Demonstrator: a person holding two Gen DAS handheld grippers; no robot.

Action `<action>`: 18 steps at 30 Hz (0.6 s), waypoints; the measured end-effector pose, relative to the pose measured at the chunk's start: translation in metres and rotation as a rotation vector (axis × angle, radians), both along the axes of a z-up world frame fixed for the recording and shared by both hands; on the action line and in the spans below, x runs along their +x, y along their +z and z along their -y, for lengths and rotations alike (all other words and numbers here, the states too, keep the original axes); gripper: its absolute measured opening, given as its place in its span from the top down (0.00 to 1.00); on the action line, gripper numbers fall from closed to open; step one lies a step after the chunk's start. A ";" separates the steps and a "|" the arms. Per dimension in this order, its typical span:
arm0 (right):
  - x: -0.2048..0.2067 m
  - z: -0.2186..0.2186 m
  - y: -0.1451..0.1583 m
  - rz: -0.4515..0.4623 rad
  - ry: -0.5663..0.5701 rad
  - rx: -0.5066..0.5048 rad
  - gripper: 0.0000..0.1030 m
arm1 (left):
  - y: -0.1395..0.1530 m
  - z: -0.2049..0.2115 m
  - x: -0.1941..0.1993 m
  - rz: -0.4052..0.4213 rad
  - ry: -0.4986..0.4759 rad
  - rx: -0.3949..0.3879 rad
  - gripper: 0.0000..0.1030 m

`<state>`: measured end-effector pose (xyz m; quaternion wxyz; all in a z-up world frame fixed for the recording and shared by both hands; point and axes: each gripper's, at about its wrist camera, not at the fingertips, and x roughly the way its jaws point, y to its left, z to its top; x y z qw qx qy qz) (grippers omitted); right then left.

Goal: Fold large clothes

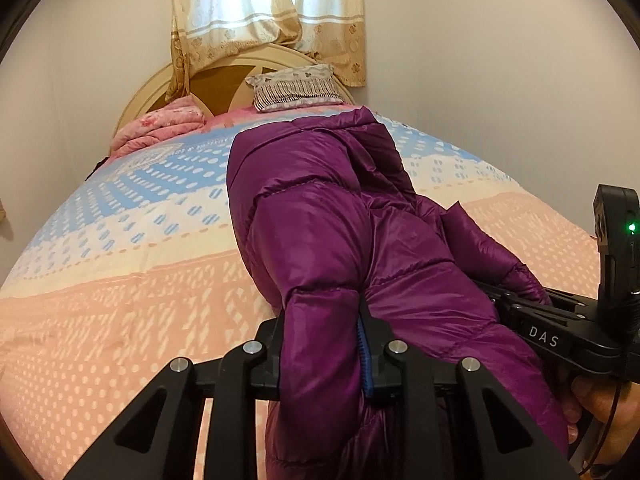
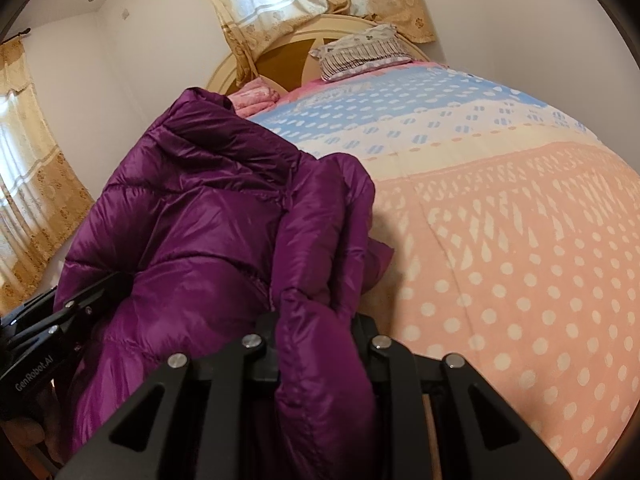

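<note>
Nearest, the left tongs (image 1: 320,356) and the right tongs (image 2: 316,350) each pinch a puffy fold of the purple down jacket (image 1: 320,208), its near edge lifted while the rest trails away across the bed (image 1: 120,280). Beyond it the dotted pink, cream and blue bedspread (image 2: 500,240) runs to a striped pillow (image 1: 296,88), a pink quilt (image 1: 160,128), the headboard (image 1: 148,92) and beige curtains (image 1: 264,12).

Lighting: soft, even daylight through the curtained window (image 1: 268,12) behind the headboard, the panes slightly blown out; a second curtained window (image 2: 28,184) glows at the left edge of the right wrist view. Shadows faint; sheen on the purple jacket (image 1: 320,220). Strong fisheye bowing, black vignette at the corners, focus reasonably sharp.
</note>
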<state>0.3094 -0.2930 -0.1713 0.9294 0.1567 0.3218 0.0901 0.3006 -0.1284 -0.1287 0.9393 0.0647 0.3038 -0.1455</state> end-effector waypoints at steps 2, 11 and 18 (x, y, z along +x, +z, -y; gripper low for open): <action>0.000 -0.008 0.006 0.012 0.015 -0.002 0.77 | 0.004 -0.008 -0.004 0.012 0.008 0.000 0.74; 0.007 -0.042 0.026 0.050 0.083 -0.008 0.78 | 0.026 -0.048 -0.019 0.049 0.065 -0.028 0.74; 0.017 -0.074 0.034 0.060 0.153 -0.018 0.78 | 0.034 -0.083 -0.028 0.061 0.120 -0.045 0.74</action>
